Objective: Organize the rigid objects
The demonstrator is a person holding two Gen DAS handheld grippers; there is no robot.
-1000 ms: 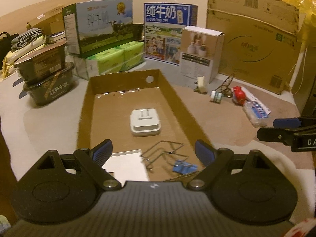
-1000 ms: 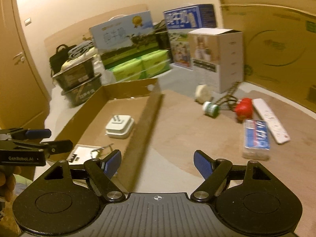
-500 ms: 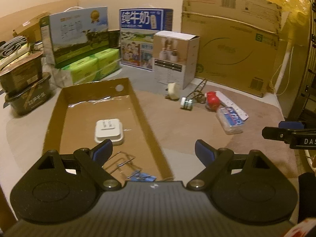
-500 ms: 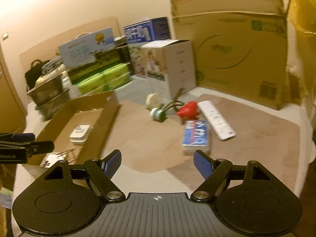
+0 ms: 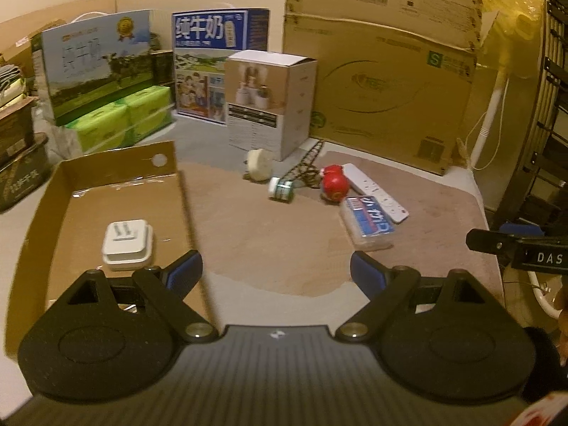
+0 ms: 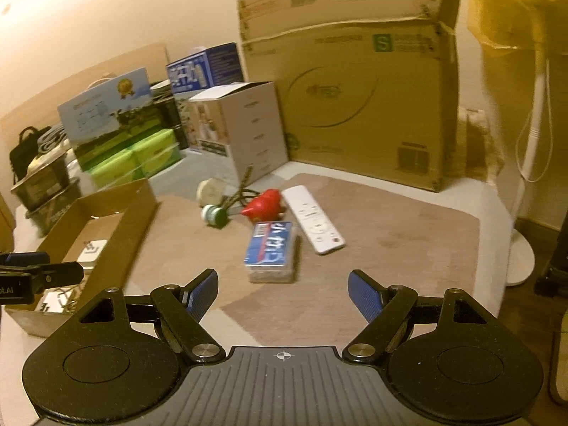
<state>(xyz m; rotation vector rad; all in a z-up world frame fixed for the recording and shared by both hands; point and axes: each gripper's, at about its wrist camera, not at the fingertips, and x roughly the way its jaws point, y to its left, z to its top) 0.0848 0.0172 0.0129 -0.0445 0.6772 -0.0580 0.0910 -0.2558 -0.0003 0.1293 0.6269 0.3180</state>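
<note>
A shallow cardboard tray (image 5: 117, 163) (image 6: 138, 213) lies at the left and holds a white plug adapter (image 5: 127, 243) (image 6: 91, 250). On the brown mat lie a clear box with a blue label (image 5: 369, 222) (image 6: 272, 250), a white remote (image 5: 376, 191) (image 6: 314, 218), a red round toy (image 5: 333, 186) (image 6: 264, 206), a small green-capped jar (image 5: 280, 188) (image 6: 213, 214), a cream round plug (image 5: 258, 168) (image 6: 209, 191) and a dark wire stand (image 5: 305, 163). My left gripper (image 5: 276, 271) is open over the tray's right wall. My right gripper (image 6: 283, 289) is open, just short of the blue-label box. Neither holds anything.
Behind the mat stand a large cardboard box (image 5: 380, 71) (image 6: 355, 99), a white product box (image 5: 269, 103), milk cartons (image 5: 216, 64) and green tissue packs (image 5: 120, 120). A white fan stand (image 6: 522, 259) is at the right. Dark bowls (image 5: 21, 174) are stacked at far left.
Both grippers have swung to the right: the tray has slid left in both views and the loose items on the mat now sit ahead. Both stay open as before.
</note>
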